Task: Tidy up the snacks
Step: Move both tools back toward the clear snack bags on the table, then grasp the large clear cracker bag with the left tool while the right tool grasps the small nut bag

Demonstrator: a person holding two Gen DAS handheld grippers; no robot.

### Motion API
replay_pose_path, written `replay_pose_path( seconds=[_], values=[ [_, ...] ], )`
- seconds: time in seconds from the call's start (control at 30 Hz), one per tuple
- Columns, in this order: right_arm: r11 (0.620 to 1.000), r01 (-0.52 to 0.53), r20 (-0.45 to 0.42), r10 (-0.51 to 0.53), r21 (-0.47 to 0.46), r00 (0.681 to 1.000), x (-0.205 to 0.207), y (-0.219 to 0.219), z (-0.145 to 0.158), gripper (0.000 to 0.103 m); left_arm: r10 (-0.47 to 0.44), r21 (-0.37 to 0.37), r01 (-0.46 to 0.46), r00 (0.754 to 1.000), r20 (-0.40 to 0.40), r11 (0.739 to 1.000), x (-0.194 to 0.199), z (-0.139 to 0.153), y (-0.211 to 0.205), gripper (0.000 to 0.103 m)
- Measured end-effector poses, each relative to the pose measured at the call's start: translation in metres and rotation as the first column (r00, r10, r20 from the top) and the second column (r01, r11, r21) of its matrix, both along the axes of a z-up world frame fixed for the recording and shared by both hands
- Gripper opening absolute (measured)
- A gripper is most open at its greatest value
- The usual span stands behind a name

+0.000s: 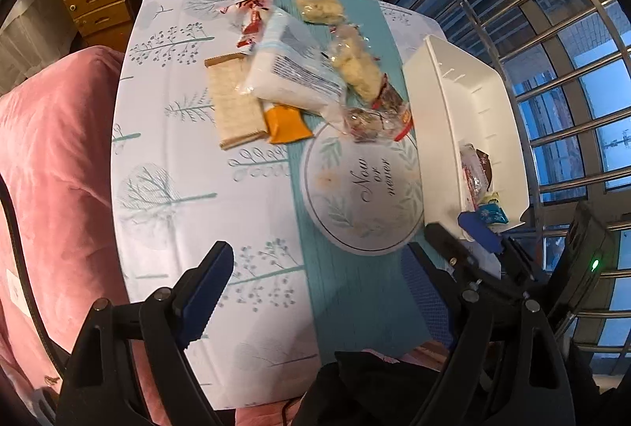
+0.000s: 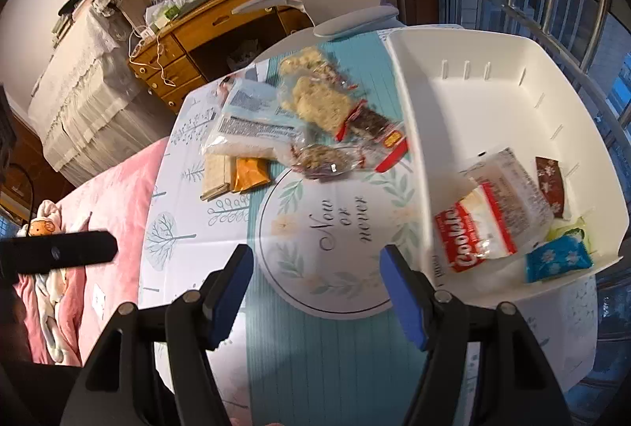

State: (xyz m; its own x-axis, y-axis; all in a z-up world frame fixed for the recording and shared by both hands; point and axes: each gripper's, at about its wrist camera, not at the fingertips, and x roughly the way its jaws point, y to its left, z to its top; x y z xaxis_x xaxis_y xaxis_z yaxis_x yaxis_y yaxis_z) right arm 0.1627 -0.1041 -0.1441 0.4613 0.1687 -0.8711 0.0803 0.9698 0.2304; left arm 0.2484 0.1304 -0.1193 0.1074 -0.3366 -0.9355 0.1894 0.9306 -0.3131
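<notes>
Left claw (image 1: pixel 315 292) frame: black, angular plastic arms, matte finish.
Left claw pads: dark blue, ribbed along the inner edge, set on each finger (image 1: pixel 205 292).
Left claw fasteners: round silver pivot pins at the linkage joints.
Right claw (image 2: pixel 315 292) frame: same black linkage, two arms per side.
Right claw pads: blue, flat, rectangular, on each finger (image 2: pixel 230 300).
Right claw fasteners: silver pins at each joint.
Right claw body seen from left wrist: black housing, small green light (image 1: pixel 594 264) glowing on its side.
Clothing: dark fabric (image 1: pixel 378 386) at bottom of left wrist view.
</notes>
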Motion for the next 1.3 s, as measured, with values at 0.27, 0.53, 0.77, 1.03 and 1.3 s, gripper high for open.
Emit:
replay_pose_path(
  seconds=[0.27,0.53,0.77,1.03,1.3],
  values=[
    [0.989,-0.062,-0.003,0.062,-0.137,0.998,0.018,0.035,-0.006,0.067,0.006,0.016,-0.006,1.000,0.007,1.000,0.047,0.002,0.011,0.086],
    [0.970,-0.089,0.028,0.098,-0.226,0.995,0.050,0.050,-0.022,0.067,0.012,0.042,-0.012,1.000,-0.007,0.999,0.096,-0.015,0.006,0.086],
    [0.954,-0.076,0.055,0.096,-0.288,0.994,0.079,0.054,-0.045,0.067,0.005,0.024,-0.005,1.000,-0.024,1.000,0.132,-0.046,-0.008,0.086],
    [0.897,-0.105,0.087,0.157,-0.429,0.984,0.100,0.065,-0.068,0.067,-0.012,0.023,0.013,0.999,-0.035,1.000,0.167,-0.080,-0.026,0.086],
    [0.903,-0.100,0.077,0.145,-0.417,0.986,0.115,0.060,-0.086,0.067,-0.013,0.026,0.015,0.996,-0.087,1.000,0.187,-0.109,-0.037,0.086]
  ],
)
